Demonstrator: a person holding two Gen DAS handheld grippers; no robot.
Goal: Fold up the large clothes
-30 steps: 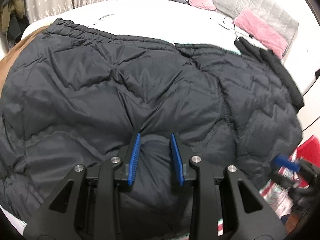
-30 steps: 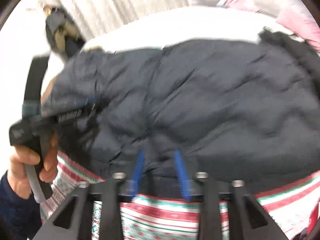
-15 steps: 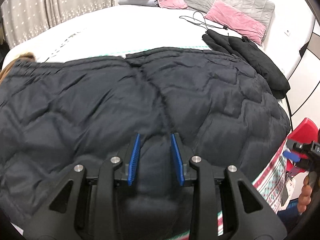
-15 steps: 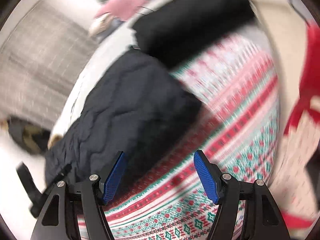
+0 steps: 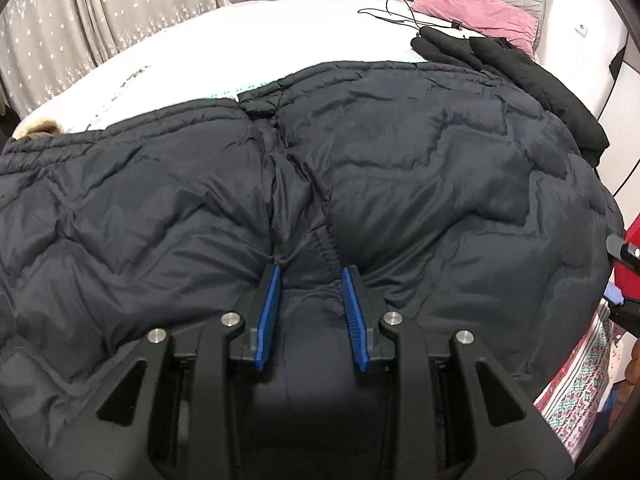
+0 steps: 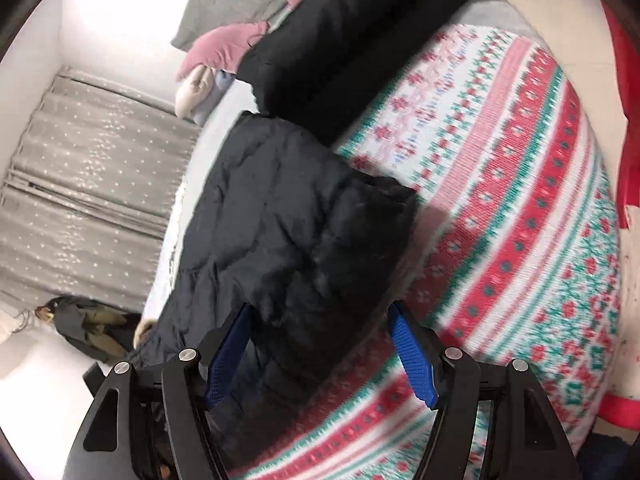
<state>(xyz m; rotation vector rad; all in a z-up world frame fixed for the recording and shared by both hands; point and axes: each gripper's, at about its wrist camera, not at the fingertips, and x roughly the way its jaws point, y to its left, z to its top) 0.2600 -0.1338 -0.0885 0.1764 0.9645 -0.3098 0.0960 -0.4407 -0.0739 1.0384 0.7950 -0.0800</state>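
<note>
A large dark quilted down jacket (image 5: pixel 400 184) lies spread over the bed. My left gripper (image 5: pixel 310 280) is shut on a bunched fold of the jacket at its near edge, between the blue pads. In the right wrist view the same jacket (image 6: pixel 288 232) lies on a red, green and white patterned blanket (image 6: pixel 520 208). My right gripper (image 6: pixel 320 312) is open and empty, its jaws wide apart over the jacket's near corner. The right gripper also shows at the right edge of the left wrist view (image 5: pixel 624 280).
A black garment (image 5: pixel 520 68) lies at the jacket's far right, also seen in the right wrist view (image 6: pixel 340 44). Pink pillows (image 5: pixel 476 16) and a grey headboard stand behind. A cable (image 5: pixel 400 16) lies on the white sheet. Grey curtains (image 5: pixel 100 20) hang at the left.
My right gripper let go of the jacket, opened wide and swung to the jacket's right corner. My left gripper kept its hold while its view shifted right along the jacket.
</note>
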